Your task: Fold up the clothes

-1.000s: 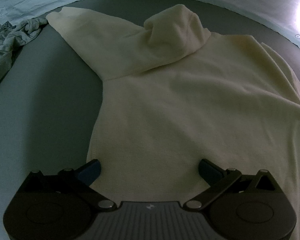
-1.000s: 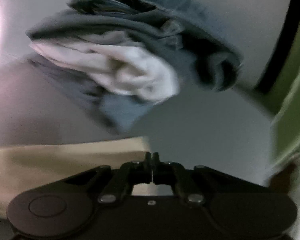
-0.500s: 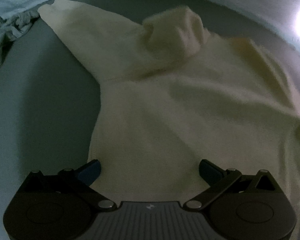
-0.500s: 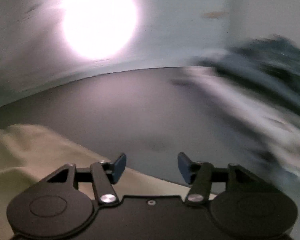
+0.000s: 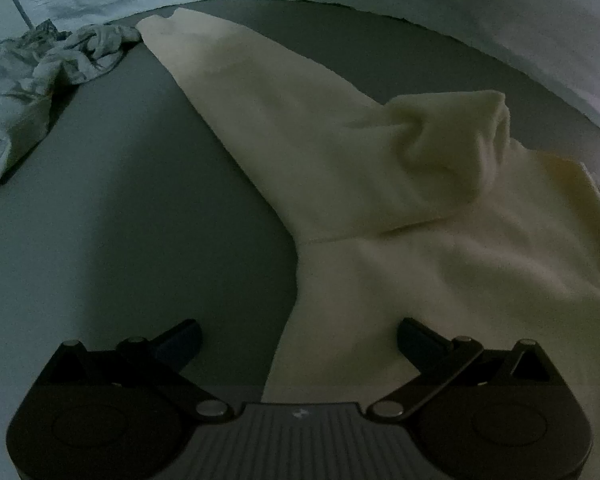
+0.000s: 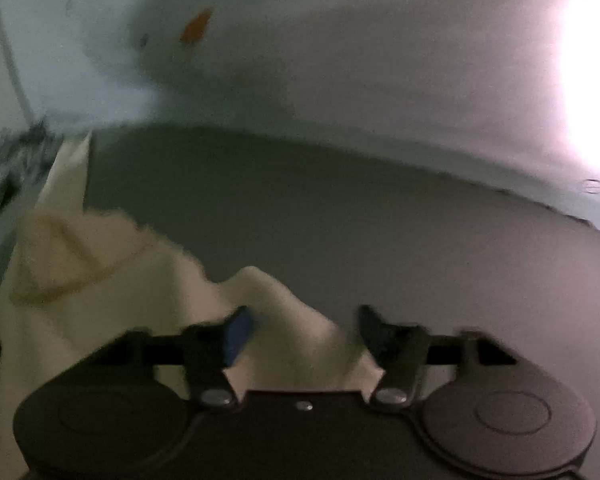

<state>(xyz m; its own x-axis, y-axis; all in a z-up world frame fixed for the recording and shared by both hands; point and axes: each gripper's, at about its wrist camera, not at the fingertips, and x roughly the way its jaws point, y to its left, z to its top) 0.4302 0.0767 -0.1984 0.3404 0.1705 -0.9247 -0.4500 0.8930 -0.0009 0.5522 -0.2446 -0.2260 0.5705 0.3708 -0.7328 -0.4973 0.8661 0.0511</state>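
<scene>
A cream hoodie (image 5: 400,240) lies flat on the grey table, its hood (image 5: 452,148) bunched up and one sleeve (image 5: 236,80) stretched to the far left. My left gripper (image 5: 298,338) is open, low over the hoodie's left side edge, empty. In the right wrist view the hoodie (image 6: 112,292) lies at the left, blurred. My right gripper (image 6: 304,330) is open, with a raised fold of the cream cloth (image 6: 284,320) between its fingers, which do not clamp it.
A crumpled pale patterned garment (image 5: 40,72) lies at the far left of the table (image 5: 100,220), touching the sleeve's cuff. A pale wall (image 6: 340,60) runs behind the table's far edge. A bright glare (image 6: 592,80) fills the right.
My left gripper has shifted left, so the hoodie's side edge now lies between its fingers. My right gripper opened, swung away from the pile of jeans and now stands over the hoodie's right side.
</scene>
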